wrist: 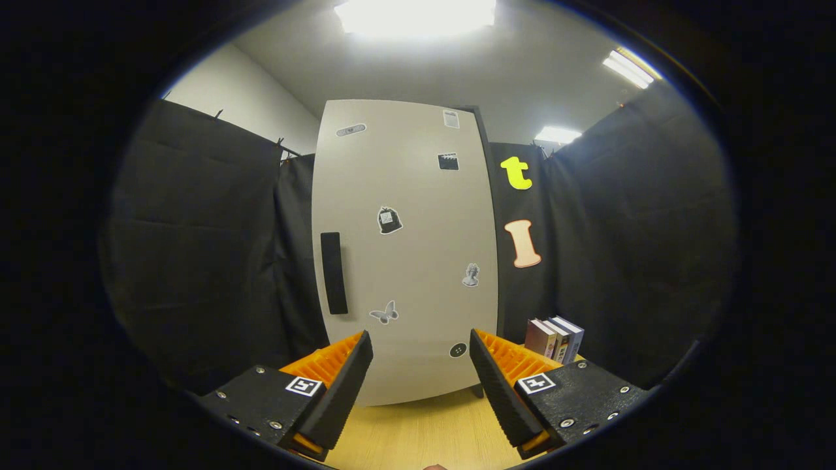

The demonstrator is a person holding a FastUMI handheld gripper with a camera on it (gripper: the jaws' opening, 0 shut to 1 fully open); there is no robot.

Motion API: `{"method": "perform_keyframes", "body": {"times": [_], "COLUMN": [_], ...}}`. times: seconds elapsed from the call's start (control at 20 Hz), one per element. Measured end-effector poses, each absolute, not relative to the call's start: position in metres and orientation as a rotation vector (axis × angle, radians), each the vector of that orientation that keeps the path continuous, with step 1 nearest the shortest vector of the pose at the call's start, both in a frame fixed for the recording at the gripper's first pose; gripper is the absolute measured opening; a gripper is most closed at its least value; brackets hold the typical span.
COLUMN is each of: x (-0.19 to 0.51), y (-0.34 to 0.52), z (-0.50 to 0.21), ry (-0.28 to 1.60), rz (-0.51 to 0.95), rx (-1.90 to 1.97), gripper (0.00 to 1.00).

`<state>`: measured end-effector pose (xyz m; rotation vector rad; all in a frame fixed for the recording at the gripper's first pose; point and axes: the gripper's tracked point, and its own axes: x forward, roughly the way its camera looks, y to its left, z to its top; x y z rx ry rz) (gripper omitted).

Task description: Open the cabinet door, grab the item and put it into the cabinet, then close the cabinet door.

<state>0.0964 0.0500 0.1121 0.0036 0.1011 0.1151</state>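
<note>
Claw (421, 365) spread wide, holding nothing — hovering over the desk (418, 431). Straight ahead, cabinet (405, 248) at the desk's far edge, door shut, handle (334, 273) on its left. Books (555, 338) upright beside it — right side.

We see a tall pale grey cabinet door (405, 254) dotted with small black-and-white stickers, a black vertical handle (334, 273) near its left edge. Below it lies the light wooden counter (418, 431). Right of the door stand books (555, 339) with maroon, white and dark covers.
</note>
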Motion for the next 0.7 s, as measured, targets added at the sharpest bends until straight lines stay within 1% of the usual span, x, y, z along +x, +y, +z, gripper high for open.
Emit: {"method": "perform_keyframes", "body": {"times": [0.35, 0.7], "x": [0.073, 0.066], "y": [0.054, 0.055], "z": [0.091, 0.093], "ry": [0.113, 0.1], "rz": [0.114, 0.101], "rx": [-0.013, 0.005], "gripper": [0.93, 0.93]}}
